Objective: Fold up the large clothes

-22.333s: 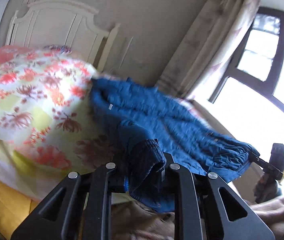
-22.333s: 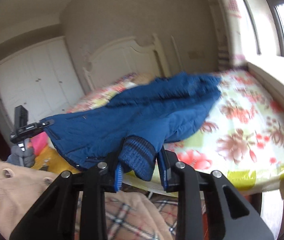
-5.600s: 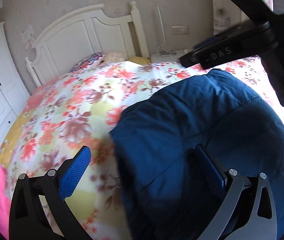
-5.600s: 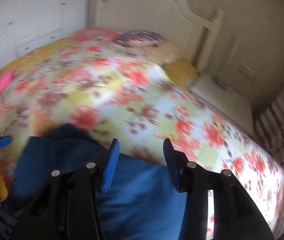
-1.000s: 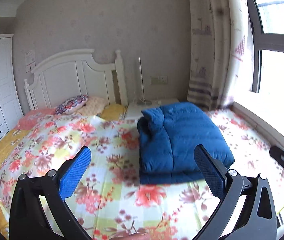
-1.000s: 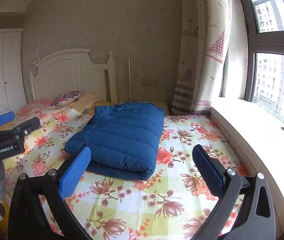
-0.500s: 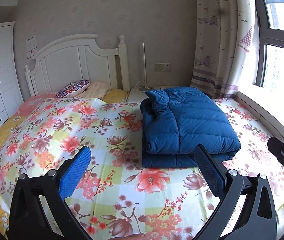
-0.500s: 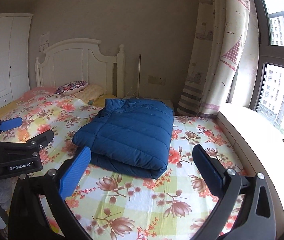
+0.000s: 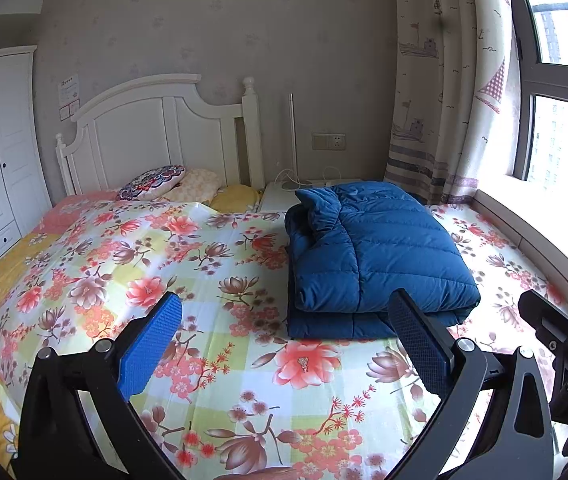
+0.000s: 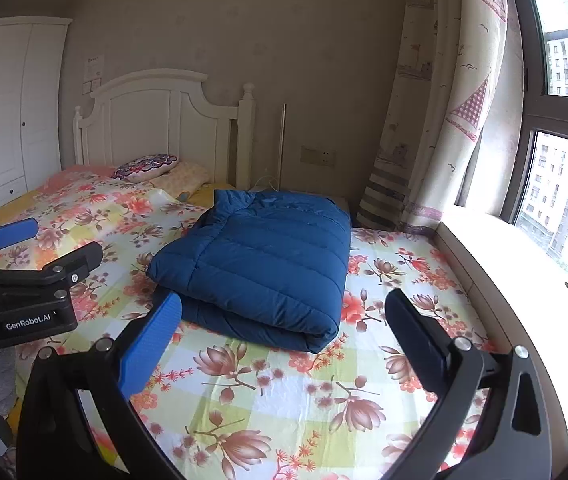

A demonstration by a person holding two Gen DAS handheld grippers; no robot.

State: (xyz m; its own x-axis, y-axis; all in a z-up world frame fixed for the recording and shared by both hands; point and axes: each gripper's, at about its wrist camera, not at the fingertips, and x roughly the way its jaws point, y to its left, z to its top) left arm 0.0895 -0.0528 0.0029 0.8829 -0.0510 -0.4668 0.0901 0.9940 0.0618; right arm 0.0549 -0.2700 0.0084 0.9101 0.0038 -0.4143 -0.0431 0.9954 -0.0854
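Nearest the cameras, the left gripper [image 9: 284, 344] and the right gripper [image 10: 282, 344] are held above the foot of the bed [image 9: 212, 364], fingers [image 9: 150, 350] spread wide on both, nothing gripped. Beyond them, the blue padded jacket [image 9: 371, 256] is seen folded into a thick rectangle, lying on the floral bedspread toward the window side. Farther back, pillows [image 9: 152, 178] are noted against the white headboard [image 9: 156, 132].

Both wrist views face the bed [image 9: 244, 360] from its foot.
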